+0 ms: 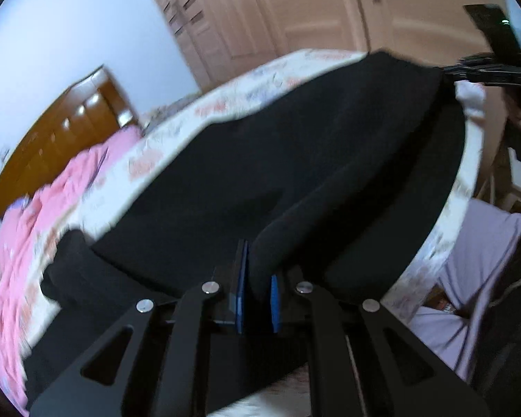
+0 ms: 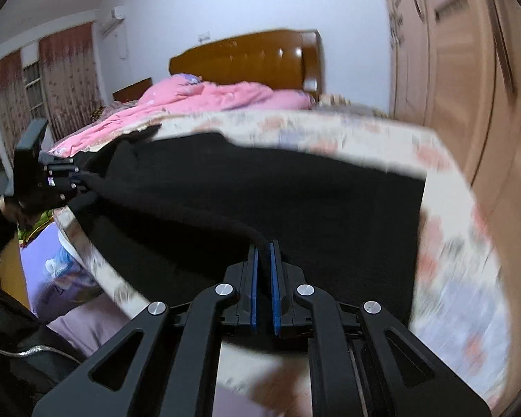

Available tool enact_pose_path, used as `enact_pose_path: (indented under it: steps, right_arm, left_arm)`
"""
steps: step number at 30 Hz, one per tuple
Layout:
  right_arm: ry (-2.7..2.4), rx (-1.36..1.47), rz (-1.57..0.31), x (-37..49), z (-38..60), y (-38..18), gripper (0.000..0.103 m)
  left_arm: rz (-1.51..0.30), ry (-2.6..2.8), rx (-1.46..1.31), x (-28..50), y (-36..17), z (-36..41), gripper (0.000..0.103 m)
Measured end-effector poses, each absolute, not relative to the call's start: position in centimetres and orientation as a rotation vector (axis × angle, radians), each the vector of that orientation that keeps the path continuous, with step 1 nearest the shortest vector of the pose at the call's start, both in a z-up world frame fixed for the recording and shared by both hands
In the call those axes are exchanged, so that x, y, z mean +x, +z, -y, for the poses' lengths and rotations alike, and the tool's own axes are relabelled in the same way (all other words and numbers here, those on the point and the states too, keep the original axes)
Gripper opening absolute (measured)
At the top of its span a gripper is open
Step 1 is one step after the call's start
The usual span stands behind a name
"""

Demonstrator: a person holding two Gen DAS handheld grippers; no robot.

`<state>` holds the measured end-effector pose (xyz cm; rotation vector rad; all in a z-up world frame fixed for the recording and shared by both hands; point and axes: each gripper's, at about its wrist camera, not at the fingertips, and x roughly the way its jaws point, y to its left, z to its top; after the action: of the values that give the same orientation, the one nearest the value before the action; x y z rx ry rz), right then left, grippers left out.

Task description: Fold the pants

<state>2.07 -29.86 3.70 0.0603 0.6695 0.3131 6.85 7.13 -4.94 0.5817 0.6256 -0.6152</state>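
A home bedroom: a bed (image 2: 451,208) with a flowered sheet, wooden headboard (image 2: 246,59) at twelve o'clock, pink quilt (image 2: 208,99), curtains (image 2: 69,80) at ten, wardrobe doors (image 2: 462,69) at two.

Black pants (image 2: 295,201), plain soft fabric, spread mostly flat across foot of bed, covering much of it. Near edge lifted off bed into a taut ridge btwn two pinched pts, one at each end. Blurry, so no seams/waistband detail visible.
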Motion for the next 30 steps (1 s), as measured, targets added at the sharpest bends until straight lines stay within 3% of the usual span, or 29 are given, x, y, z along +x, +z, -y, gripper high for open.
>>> enact_pose_path:
  steps: [3,6,7,8,10,13,16,27,30]
  right_arm:
    - [0.307,0.131,-0.691,1.1,30.1,3.0,0.017]
    - [0.319,0.19,-0.704,-1.0,30.8,3.6,0.047]
    - [0.324,0.217,-0.686,-1.8,31.0,3.8,0.059]
    - [0.317,0.238,-0.666,-2.6,31.2,3.9,0.062]
    - [0.294,0.29,-0.662,-3.9,31.6,3.2,0.062]
    - [0.258,0.411,-0.679,-3.9,33.1,1.6,0.061]
    - [0.238,0.555,-0.658,-3.1,34.7,0.7,0.05]
    - [0.184,0.682,-0.548,-1.5,36.5,1.9,0.047]
    - [0.161,0.666,-0.605,-0.6,36.3,1.6,0.047]
  left_arm:
    - [-0.629,-0.597,0.459,7.0,-5.7,-7.9,0.019]
    - [-0.645,-0.576,0.375,6.7,-5.4,-9.0,0.033]
    - [-0.64,-0.561,0.356,6.3,-5.2,-9.2,0.056]
    - [-0.627,-0.549,0.329,5.9,-4.9,-9.6,0.085]
    - [-0.585,-0.527,0.205,4.7,-4.2,-11.3,0.098]
    - [-0.631,-0.53,-0.041,4.4,-4.5,-14.3,0.098]
    - [-0.676,-0.48,-0.16,5.1,-5.3,-16.3,0.098]
    - [-0.694,-0.407,-0.24,6.0,-5.6,-18.5,0.098]
    - [-0.693,-0.408,-0.202,5.6,-5.7,-17.9,0.098]
